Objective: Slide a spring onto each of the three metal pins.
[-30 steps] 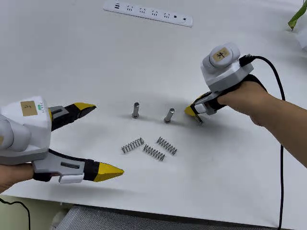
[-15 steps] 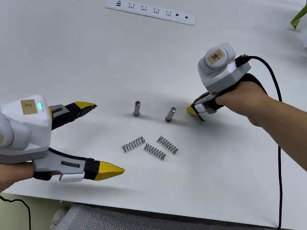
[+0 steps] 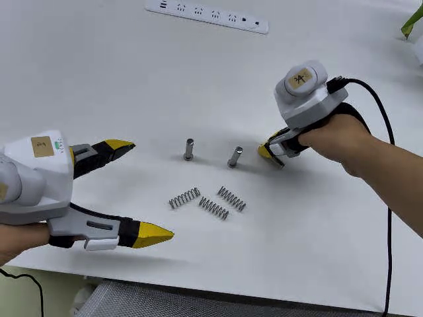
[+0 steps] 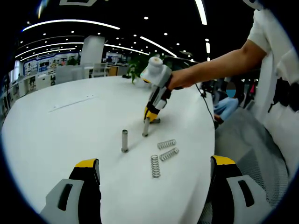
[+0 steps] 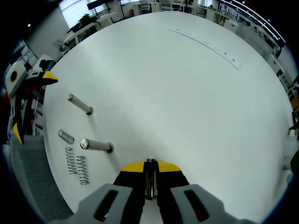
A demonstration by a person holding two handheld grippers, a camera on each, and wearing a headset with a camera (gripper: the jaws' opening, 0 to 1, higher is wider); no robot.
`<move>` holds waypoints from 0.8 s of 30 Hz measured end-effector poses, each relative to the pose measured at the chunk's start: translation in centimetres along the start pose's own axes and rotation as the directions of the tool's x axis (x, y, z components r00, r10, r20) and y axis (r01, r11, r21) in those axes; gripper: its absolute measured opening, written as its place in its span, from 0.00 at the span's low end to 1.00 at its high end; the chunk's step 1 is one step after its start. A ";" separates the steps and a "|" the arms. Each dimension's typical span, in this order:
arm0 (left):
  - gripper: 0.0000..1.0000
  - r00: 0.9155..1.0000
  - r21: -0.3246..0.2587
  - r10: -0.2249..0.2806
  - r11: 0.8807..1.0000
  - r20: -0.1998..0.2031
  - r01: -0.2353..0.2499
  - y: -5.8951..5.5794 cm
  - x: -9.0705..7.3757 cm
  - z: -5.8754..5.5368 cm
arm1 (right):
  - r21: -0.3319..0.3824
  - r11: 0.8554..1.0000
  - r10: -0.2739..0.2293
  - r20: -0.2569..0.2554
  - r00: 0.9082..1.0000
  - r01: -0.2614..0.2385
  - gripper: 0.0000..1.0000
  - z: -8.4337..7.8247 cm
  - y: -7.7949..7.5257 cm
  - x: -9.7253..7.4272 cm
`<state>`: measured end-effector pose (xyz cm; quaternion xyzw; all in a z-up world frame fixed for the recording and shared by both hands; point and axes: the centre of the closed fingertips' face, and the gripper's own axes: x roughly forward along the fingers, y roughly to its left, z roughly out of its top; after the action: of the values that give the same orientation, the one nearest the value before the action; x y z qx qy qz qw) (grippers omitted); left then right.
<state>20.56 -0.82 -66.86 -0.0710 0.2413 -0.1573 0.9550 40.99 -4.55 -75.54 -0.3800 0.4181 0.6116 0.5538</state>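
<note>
Two metal pins stand upright on the white table. The third pin is clamped between the yellow tips of my right gripper, which is low over the table just right of the standing pins. Three springs lie loose in front of the pins. My left gripper is held wide open at the near left, holding nothing, and points toward the springs and pins.
A white power strip lies at the far edge. A black cable trails from the right gripper. A green leaf pokes in at the far right. The table's near edge runs just below the left gripper.
The right gripper with its pin has shifted only slightly near the table. The left gripper stays open in much the same place.
</note>
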 end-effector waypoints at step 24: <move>1.00 1.000 0.011 -0.009 1.000 -0.007 0.010 -0.4 0.1 0.3 | 0.014 1.000 0.015 0.149 0.989 -0.018 0.09 0.3 0.8 -3.0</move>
<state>20.70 -1.25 -66.59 -0.0664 0.2437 -0.1634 0.9537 40.46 -5.37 -72.53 -0.3257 0.3835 0.6396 0.5812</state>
